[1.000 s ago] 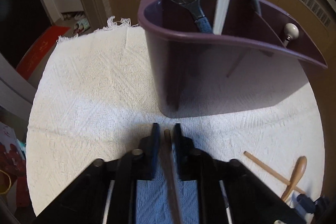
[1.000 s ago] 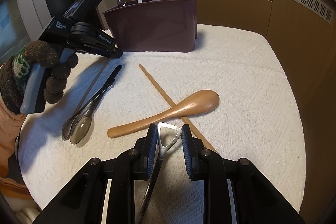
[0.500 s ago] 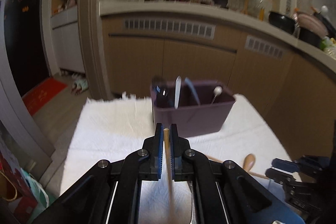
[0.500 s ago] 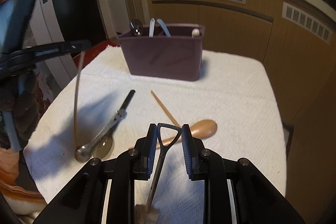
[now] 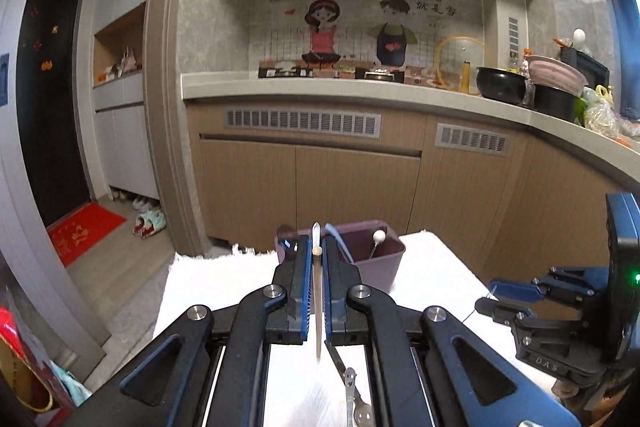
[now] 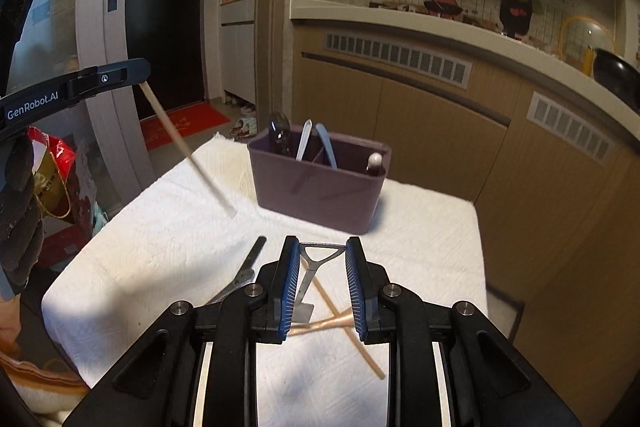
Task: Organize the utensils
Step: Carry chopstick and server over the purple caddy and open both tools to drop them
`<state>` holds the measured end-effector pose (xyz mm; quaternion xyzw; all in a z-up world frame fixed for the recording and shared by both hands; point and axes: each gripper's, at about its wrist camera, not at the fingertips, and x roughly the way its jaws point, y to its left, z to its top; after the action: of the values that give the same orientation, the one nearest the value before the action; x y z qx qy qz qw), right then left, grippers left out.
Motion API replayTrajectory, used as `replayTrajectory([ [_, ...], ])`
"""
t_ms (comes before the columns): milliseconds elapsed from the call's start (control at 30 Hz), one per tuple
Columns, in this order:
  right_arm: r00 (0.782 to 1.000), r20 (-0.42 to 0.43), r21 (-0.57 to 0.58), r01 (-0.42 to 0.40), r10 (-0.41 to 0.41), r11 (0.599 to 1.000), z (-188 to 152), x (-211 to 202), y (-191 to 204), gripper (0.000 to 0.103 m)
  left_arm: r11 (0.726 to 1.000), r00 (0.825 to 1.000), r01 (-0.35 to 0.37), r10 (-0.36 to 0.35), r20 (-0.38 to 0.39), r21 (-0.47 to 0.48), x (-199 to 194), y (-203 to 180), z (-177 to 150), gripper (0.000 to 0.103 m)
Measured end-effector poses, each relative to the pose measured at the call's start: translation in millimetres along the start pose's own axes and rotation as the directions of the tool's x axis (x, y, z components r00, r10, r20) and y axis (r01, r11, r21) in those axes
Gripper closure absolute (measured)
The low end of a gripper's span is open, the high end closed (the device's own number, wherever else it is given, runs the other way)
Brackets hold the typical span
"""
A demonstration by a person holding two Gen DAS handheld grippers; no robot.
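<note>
My left gripper [image 5: 317, 259] is shut on a thin wooden chopstick [image 5: 318, 303] and holds it high above the table; in the right wrist view the chopstick [image 6: 188, 151] hangs slanted from the left gripper [image 6: 142, 77]. My right gripper [image 6: 322, 259] is shut on a flat metal utensil with a triangular handle loop [image 6: 316, 259], lifted off the cloth. The purple utensil caddy [image 6: 320, 183] stands at the back of the table with a dark spoon [image 6: 280, 129], a white handle and a blue handle in it. It also shows in the left wrist view [image 5: 376, 263].
A white cloth [image 6: 152, 239] covers the table. On it lie a wooden spoon and a second chopstick [image 6: 340, 319] crossed under my right gripper, and a black-handled utensil [image 6: 246, 267] to the left. A metal spoon [image 5: 354, 399] lies below the left gripper. Kitchen cabinets stand behind.
Both grippers have risen well above the table, carrying the chopstick and the metal utensil. The caddy now looks smaller and farther below.
</note>
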<state>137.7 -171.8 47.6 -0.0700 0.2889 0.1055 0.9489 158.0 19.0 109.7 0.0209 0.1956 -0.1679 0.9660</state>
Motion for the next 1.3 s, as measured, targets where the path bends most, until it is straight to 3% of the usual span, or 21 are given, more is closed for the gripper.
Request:
replayTrajectory([
  [367,0.991,0.125,-0.03,0.046,-0.042,0.999,74,-34,-11,0.079,0.999,0.993,-0.018,0.013,0.115,0.039,-16,-11,53,0.1],
  [700,0.961,0.245,-0.061,0.146,-0.127,0.987,156,-30,-22,0.079,1.0,0.976,-0.005,-0.002,0.22,0.031,18,-13,115,0.1],
  [867,0.957,0.255,-0.049,0.157,-0.139,0.986,182,4,-32,0.079,1.0,0.982,0.019,-0.021,0.189,0.012,64,-8,126,0.1],
  [1000,0.967,0.215,-0.062,0.151,-0.135,0.987,184,48,-35,0.079,1.0,0.991,0.019,-0.019,0.13,-0.002,109,0,116,0.1],
  [1300,0.995,-0.001,-0.026,0.099,-0.099,0.995,142,160,-41,0.079,0.998,0.999,0.019,-0.021,-0.041,-0.053,196,25,69,0.1],
])
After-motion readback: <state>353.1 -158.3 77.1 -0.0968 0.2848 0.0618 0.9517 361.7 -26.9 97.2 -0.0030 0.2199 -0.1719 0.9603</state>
